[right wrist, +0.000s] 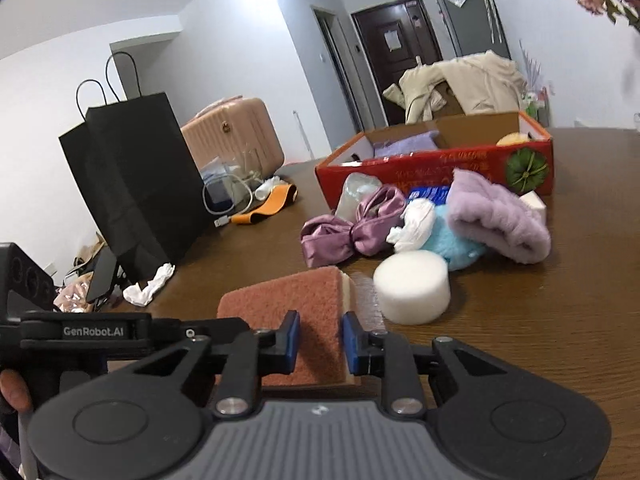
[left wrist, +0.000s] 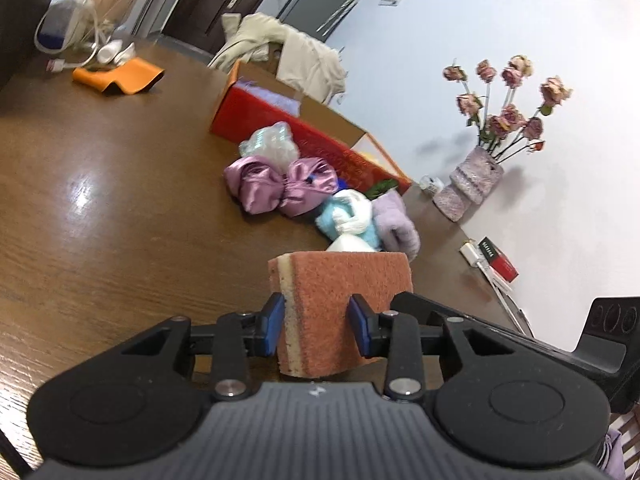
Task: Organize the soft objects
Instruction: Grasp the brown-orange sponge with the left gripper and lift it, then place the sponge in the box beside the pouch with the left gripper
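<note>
Between both sets of blue pads sits one pink scouring sponge: left gripper and right gripper each clamp it, probably a handover toward the red box ahead.

Left gripper and right gripper look alike: black linkage arms, silver pivot screws, blue finger pads, ribbed grey housing; a "GenRobot.AI" label marks the black body in the right wrist view
</note>
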`<state>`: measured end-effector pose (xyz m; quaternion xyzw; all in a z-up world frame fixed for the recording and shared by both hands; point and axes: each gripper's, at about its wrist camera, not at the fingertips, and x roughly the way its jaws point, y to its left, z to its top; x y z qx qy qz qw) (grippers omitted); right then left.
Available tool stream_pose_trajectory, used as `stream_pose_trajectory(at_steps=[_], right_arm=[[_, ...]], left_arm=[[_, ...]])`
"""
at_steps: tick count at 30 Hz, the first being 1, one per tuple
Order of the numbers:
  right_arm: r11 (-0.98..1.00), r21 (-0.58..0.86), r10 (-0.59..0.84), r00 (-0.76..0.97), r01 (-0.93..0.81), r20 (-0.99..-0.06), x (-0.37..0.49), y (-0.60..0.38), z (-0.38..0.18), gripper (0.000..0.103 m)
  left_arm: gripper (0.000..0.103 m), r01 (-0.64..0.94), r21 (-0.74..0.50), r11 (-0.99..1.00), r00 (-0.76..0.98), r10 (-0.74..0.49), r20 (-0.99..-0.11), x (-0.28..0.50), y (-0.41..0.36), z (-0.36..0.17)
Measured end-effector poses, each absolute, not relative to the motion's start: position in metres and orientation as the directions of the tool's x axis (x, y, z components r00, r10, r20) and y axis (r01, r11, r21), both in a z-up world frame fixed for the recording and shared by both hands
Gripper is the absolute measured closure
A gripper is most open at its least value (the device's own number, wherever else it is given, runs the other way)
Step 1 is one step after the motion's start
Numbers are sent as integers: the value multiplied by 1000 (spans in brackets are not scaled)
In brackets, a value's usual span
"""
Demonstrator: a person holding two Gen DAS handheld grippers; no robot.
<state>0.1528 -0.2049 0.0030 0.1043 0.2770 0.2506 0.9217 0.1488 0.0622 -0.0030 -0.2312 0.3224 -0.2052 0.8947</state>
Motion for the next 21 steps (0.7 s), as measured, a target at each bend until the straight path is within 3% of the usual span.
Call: stream_pose_trajectory(at_steps=[10,15,21], right_arm=[[857,338,501,779,-388,-377,169,-226,32,81],[874,321,463,825,-365,-323,234,-255,70,81],[892,367,403,836,-266,-373,375,-298,93,81]], left_arm=[[69,313,-472,824,739,-524,-424,180,36,39],[68,390,-433,812,721,-562,-406,266,2,85],[69,401,-419,814,670,-573,-471,422,-52,106]])
